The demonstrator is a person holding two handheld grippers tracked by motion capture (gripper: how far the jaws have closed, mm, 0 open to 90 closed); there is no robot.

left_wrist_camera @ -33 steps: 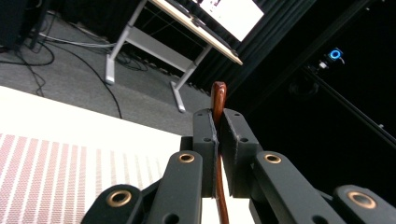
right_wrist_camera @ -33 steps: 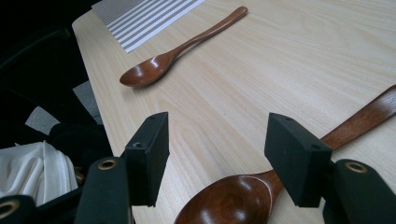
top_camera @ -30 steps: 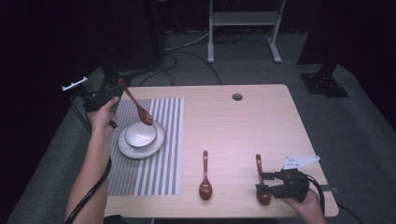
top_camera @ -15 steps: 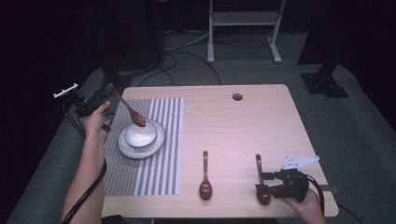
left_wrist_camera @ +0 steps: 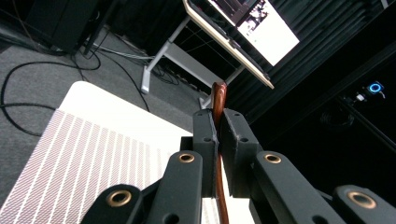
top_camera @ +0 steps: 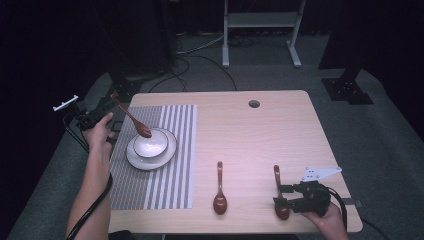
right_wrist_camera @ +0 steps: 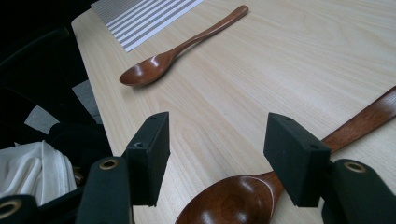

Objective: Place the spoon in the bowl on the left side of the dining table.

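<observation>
Left gripper view: fingers [left_wrist_camera: 236, 140] clamp spoon handle [left_wrist_camera: 218, 95]

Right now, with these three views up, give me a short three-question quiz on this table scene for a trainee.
1. True or false: the left gripper is shut on a wooden spoon.
2. Over what does that spoon's bowl end hang? A. the white bowl B. the cable hole C. the bare table
3. How many spoons lie on the bare table, and which one sits between the right gripper's open jaws?

Key: 1 true. 2 A. 3 Two; the right spoon, not the middle spoon.
</observation>
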